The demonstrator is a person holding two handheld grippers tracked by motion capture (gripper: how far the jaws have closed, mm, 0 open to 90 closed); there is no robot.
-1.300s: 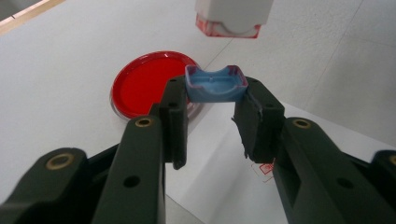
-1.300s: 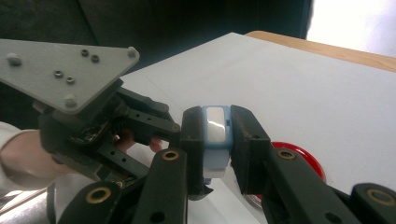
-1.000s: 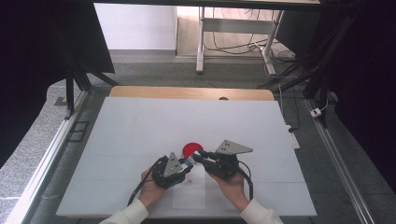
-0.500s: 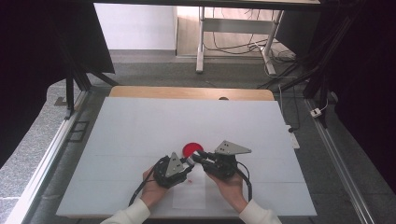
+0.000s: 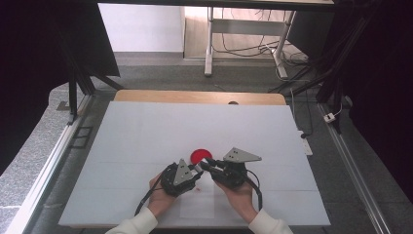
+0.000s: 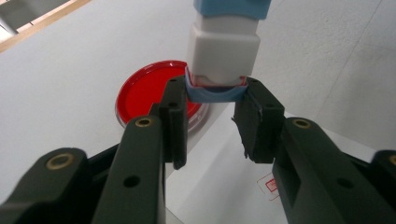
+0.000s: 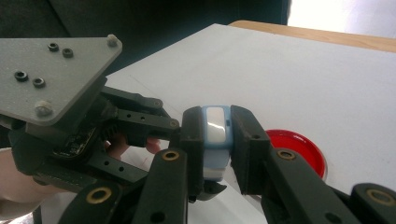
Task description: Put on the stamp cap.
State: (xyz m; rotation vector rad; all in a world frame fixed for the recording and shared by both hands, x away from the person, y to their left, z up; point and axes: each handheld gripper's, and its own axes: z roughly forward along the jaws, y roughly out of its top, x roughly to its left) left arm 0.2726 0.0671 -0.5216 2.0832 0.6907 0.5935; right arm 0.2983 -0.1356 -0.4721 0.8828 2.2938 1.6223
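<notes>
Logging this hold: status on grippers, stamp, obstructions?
Left gripper shut on stamp's blue end cap. Right gripper shut on stamp body. Red ink pad just beyond; nothing in the way.

Grey carpet floor (image 5: 160, 73) surrounds a white-topped table (image 5: 146, 126); black curtains (image 5: 29, 63) flank it.

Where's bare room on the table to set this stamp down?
Free: the far half of the white table up to its wooden edge, and both side margins. Crowded: around the red ink pad, paper sheet and both hand-held grippers.
</notes>
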